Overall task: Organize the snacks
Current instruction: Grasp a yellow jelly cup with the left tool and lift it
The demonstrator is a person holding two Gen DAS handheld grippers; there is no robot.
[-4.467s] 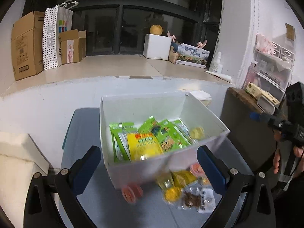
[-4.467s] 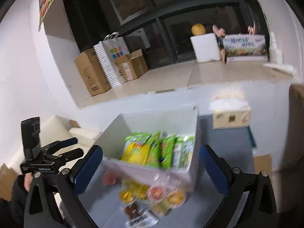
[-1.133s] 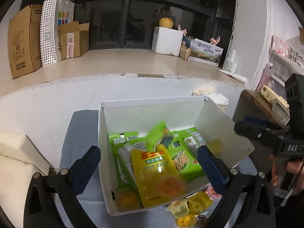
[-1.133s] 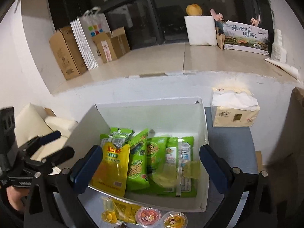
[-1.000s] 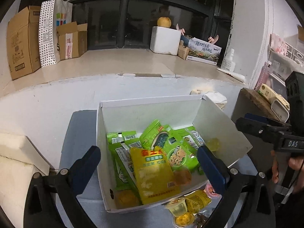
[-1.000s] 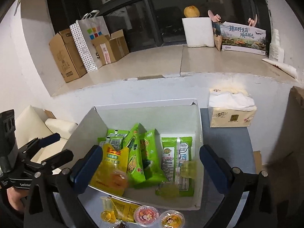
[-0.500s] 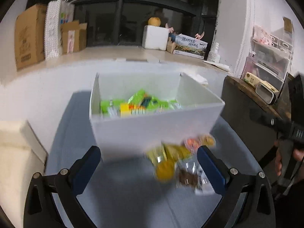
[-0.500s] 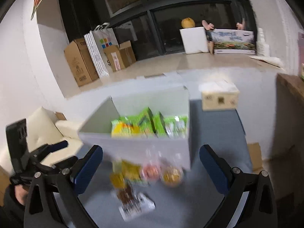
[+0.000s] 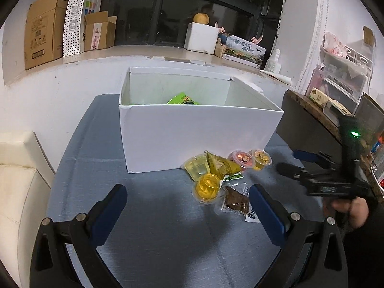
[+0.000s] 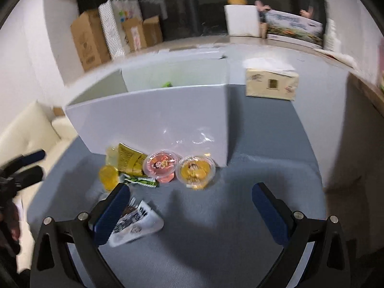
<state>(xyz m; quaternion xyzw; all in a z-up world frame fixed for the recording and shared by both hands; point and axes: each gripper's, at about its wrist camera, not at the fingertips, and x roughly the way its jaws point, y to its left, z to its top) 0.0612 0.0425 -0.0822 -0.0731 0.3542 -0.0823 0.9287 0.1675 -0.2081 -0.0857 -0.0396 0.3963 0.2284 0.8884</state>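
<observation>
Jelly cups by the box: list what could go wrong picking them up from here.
1. The jelly cups touch each other and the gold packet, so closing on one may shove its neighbours.
2. They sit against the box wall; a finger may hit it.
3. The right gripper finger overlaps the brown snack packet and might drag it.

Black grippers [image 9: 187, 206] (blue-padded jaws)

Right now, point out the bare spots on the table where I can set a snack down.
Bare cloth left of the snack pile, in front of the box, and between box and tissue box. It is crowded at the box's front right corner, where jelly cups and packets cluster.
</observation>
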